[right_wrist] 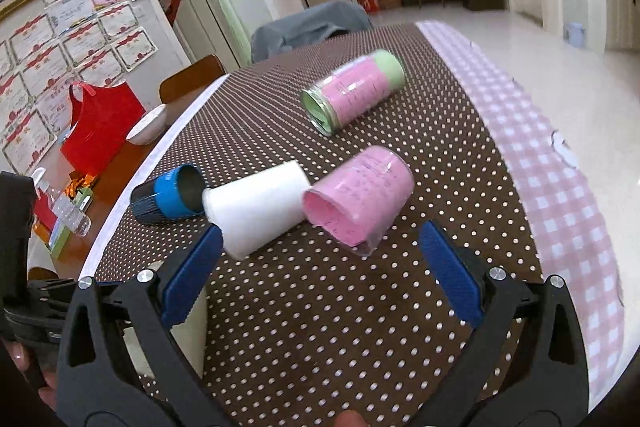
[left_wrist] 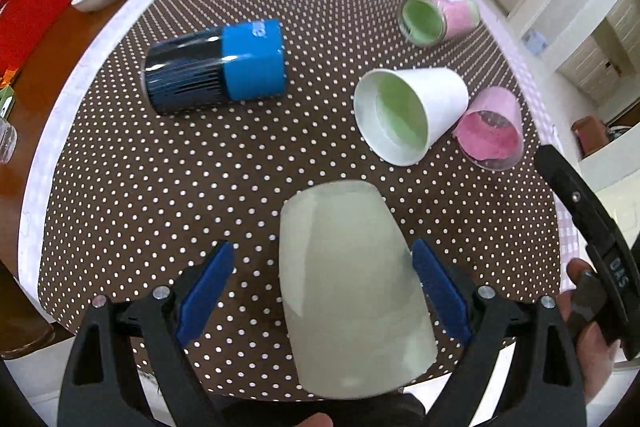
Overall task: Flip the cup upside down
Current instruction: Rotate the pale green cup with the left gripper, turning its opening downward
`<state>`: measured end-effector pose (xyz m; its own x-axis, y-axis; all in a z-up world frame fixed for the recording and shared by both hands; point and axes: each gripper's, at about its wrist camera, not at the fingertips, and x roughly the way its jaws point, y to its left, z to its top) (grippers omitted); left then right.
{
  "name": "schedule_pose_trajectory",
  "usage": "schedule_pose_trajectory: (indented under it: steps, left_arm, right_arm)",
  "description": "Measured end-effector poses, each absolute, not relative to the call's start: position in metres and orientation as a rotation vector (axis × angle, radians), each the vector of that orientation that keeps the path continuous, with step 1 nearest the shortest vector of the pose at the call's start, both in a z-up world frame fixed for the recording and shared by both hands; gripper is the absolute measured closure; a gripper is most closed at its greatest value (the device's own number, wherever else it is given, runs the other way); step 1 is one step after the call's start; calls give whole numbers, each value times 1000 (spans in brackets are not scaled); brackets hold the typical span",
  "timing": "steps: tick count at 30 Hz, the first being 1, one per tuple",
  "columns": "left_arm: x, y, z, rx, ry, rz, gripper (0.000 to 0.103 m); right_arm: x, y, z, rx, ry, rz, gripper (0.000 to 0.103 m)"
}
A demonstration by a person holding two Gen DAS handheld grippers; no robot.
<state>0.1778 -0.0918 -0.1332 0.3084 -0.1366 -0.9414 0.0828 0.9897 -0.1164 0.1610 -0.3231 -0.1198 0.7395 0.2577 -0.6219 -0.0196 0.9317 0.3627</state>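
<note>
Pale green translucent plastic cup [left_wrist: 352,291]: between the left gripper's [left_wrist: 322,291] blue pads, closed end up – right pad touching, left pad apart.
Right gripper [right_wrist: 320,267]: wide open, holding nothing.
Behind, lying sideways on dotted brown tablecloth [left_wrist: 200,167]: white paper cup [left_wrist: 408,111], pink cup [left_wrist: 490,127].

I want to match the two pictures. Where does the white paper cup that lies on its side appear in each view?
Left wrist view: the white paper cup lies right of centre, its open mouth toward the camera, with the pink cup to its right.
Right wrist view: the white paper cup lies left of centre, just above the left finger of the right tool.
Shared landmark: the blue and black cup, also on its side.
</note>
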Motion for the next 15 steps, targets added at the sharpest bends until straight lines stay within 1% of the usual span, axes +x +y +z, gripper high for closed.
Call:
schedule_pose_trajectory:
  steps: [9, 15]
  left_arm:
    - [200, -110, -149, -91, 1431, -145, 14]
    - [209, -119, -159, -107, 1488, -136, 14]
  right_arm:
    - [189, -334, -132, 383, 805, 206, 6]
    - [194, -336, -133, 389, 833, 216, 6]
